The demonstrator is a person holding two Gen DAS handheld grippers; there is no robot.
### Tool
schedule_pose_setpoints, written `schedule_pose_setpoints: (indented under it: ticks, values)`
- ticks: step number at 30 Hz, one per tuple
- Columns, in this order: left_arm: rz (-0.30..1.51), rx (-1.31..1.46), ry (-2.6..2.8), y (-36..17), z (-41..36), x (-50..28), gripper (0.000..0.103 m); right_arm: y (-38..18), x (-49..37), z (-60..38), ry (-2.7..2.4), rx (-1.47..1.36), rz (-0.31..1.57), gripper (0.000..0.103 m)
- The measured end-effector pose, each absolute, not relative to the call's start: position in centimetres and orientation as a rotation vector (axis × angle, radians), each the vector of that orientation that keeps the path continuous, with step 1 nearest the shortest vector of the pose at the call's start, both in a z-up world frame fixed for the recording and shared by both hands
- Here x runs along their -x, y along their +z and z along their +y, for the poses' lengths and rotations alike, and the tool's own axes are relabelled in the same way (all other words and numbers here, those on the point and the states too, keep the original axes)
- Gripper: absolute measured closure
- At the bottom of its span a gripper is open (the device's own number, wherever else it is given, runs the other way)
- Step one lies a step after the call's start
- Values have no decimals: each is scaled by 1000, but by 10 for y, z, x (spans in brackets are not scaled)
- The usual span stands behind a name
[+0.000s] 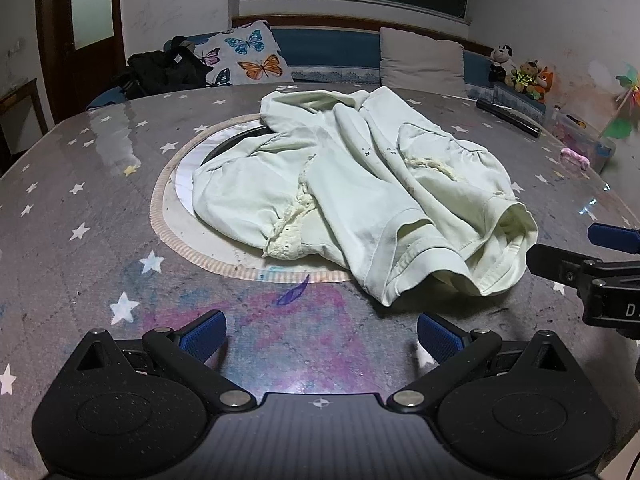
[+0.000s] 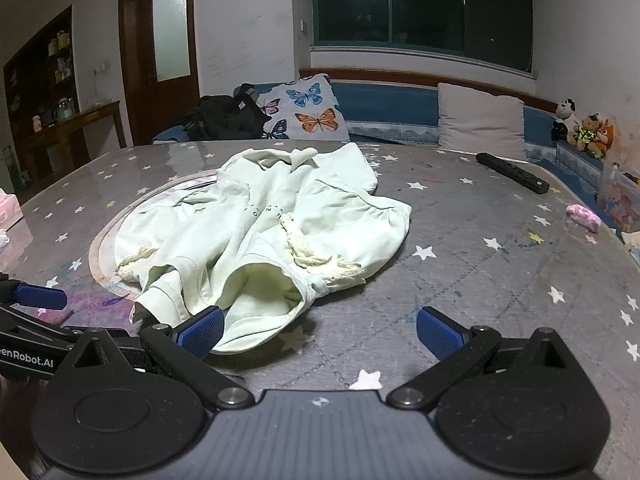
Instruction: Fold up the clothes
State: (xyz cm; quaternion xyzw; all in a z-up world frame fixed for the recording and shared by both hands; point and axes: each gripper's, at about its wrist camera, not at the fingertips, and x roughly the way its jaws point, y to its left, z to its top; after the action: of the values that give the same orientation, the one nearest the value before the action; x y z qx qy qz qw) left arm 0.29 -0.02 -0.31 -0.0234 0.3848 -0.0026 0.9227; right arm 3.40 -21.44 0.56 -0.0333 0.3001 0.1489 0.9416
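**Two open claws facing a crumpled pale green sweatshirt on a star-print table**

A grey tablecloth (image 1: 60,184) with white stars is covering the table under a glossy clear sheet, and a round inset ring (image 1: 168,200) is showing through at the middle of it. Purple and blue scribbles are staining the cloth near the front edge. Behind the table a blue bench seat is running along the wall beneath a dark window (image 2: 424,8), which is reflecting a ceiling lamp. A butterfly-print cushion (image 2: 308,108), a plain grey cushion (image 2: 480,120) and a black bag (image 2: 228,118) are sitting on the bench, and plush toys (image 2: 584,128) are lining its right end. A black remote control (image 2: 512,172) and a small pink item (image 2: 583,216) are lying on the right part of the table. A brown door with a frosted pane (image 2: 170,32) is standing at the left.

The sweatshirt (image 1: 360,184) is lying rumpled, partly over the inset ring, with frayed lace trim at its sleeves and its hem opening turned toward the cameras.

The left gripper (image 1: 322,338) is hovering with its jaws spread wide and nothing between them; the sweatshirt's hem is lying just ahead and to the right of it, apart from its blue pads (image 1: 204,334).

The right gripper (image 2: 320,334) is likewise gaping wide and empty. Its left pad (image 2: 202,332) is sitting right at the hem's near edge, overlapping it in this view; contact cannot be told. Each claw is appearing at the edge of the other's view.
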Motion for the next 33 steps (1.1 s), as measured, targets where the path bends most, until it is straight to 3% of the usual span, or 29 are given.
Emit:
schedule_pose_setpoints:
  ticks: [33]
  values:
    - [829, 6, 6, -8, -8, -1, 0, -8, -26, -204, 334, 109, 682, 0]
